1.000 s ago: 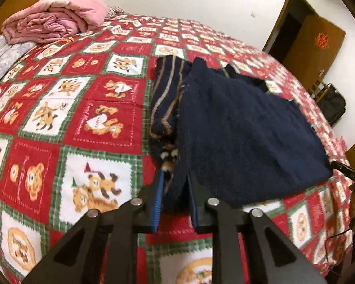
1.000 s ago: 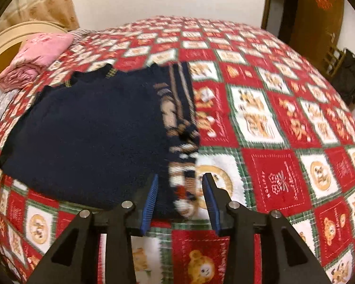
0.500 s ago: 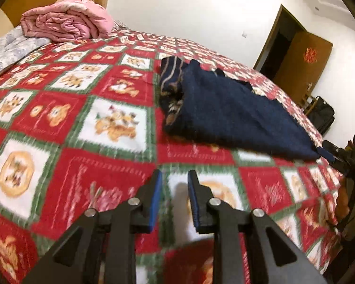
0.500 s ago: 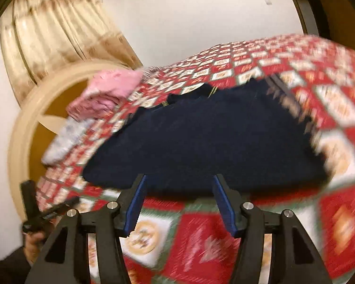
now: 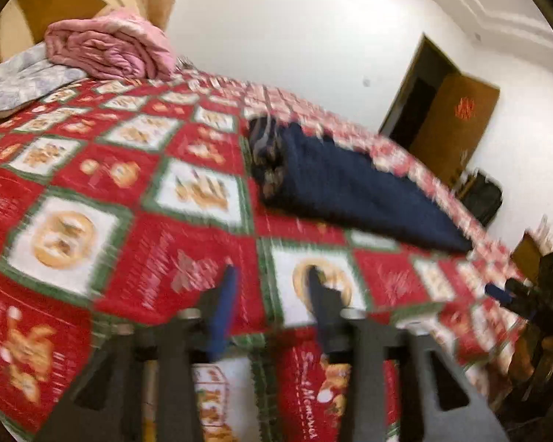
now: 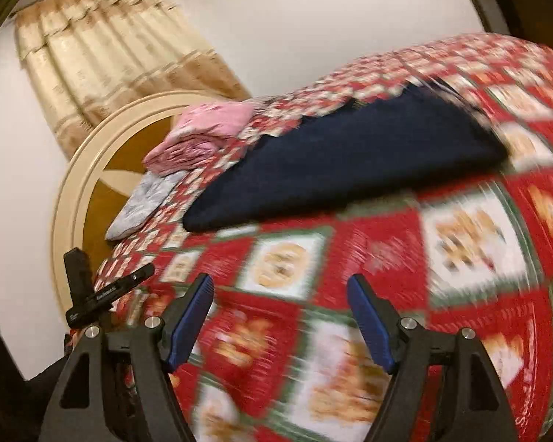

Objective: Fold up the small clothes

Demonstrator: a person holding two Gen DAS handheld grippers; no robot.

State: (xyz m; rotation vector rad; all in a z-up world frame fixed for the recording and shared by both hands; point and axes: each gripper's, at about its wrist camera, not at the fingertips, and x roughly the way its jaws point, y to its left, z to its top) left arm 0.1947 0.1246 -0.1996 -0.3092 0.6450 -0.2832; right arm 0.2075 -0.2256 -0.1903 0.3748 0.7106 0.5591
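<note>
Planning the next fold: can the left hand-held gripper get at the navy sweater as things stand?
Probably yes: the left hand-held gripper, jaws opening and empty, has only bare bedspread between it and the navy sweater.

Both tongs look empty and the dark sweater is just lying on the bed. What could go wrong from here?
The navy sweater lies apart from both tongs, so a grab aimed short could pinch the red patchwork bedspread instead. The left tongs and right tongs are opening with nothing between them. They are close together near the bed's edge, so they might bump. The sweater's striped part is bunched and may fold unevenly.
</note>
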